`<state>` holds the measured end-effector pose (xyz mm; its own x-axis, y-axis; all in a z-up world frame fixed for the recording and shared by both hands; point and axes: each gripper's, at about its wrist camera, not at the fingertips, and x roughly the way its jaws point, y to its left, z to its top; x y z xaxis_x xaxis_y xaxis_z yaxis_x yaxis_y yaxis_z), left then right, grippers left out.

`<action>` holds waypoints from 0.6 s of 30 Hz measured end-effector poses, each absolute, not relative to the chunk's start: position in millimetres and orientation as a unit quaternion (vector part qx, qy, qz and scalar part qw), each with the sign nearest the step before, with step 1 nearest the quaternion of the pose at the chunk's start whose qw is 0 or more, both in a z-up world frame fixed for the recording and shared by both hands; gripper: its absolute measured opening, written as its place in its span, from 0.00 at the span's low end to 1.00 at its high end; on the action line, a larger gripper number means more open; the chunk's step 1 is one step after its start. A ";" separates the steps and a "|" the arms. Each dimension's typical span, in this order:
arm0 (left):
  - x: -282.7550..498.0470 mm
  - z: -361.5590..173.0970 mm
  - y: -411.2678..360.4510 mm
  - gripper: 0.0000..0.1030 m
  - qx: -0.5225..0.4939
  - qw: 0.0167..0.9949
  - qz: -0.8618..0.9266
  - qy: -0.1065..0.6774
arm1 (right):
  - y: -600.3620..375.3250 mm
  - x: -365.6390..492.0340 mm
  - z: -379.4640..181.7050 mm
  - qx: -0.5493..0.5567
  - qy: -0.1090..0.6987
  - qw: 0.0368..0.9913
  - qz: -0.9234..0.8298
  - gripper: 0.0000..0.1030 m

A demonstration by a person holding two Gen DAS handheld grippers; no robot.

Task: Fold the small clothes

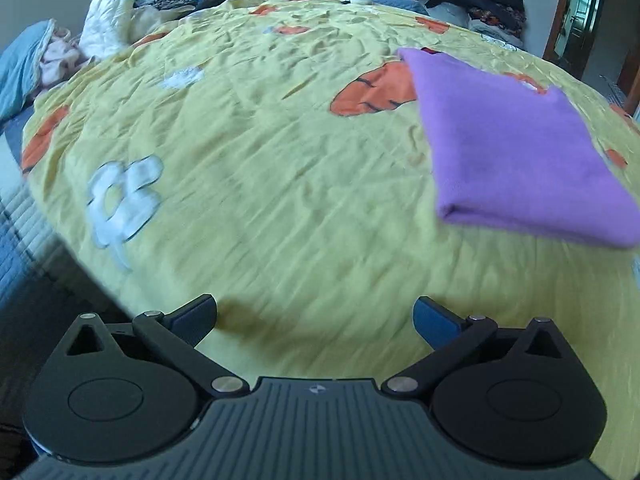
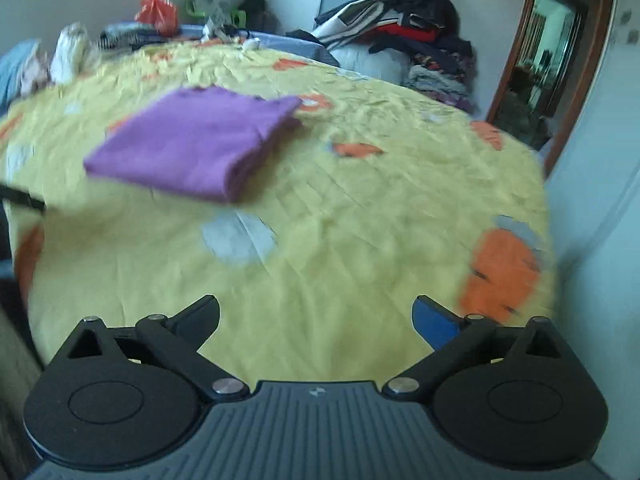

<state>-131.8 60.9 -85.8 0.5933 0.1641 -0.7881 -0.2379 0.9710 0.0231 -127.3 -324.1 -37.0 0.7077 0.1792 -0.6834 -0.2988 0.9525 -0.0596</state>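
A purple garment (image 1: 516, 152) lies folded into a flat rectangle on the yellow bedspread (image 1: 280, 184), at the right of the left wrist view. It also shows in the right wrist view (image 2: 196, 144), up and to the left. My left gripper (image 1: 316, 316) is open and empty, above the bedspread, left of and nearer than the garment. My right gripper (image 2: 316, 316) is open and empty, above the bedspread (image 2: 340, 240), right of and nearer than the garment. Both views are motion-blurred.
A heap of pale clothes (image 1: 108, 28) and a blue pillow (image 1: 20, 72) lie at the far left of the bed. A big pile of dark clothes (image 2: 412, 40) stands at the far right. A doorway (image 2: 548, 52) opens on the right. The bed's edge (image 1: 36, 240) drops off at left.
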 end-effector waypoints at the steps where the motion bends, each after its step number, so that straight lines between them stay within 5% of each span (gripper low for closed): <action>1: -123.2 -86.4 53.7 1.00 -0.037 0.894 0.108 0.434 | -312.6 -113.3 -45.7 -0.074 0.363 0.919 0.137 1.00; 18: -69.8 -94.3 4.9 1.00 -0.031 0.906 0.092 0.413 | -214.8 -14.2 -104.4 -0.033 0.369 0.923 0.100 1.00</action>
<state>-69.8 4.9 -94.3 0.6423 0.1415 -0.7533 -0.1929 0.9810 0.0198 -14.2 -214.8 -104.4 0.7071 0.1606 -0.6887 -0.2098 0.9777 0.0126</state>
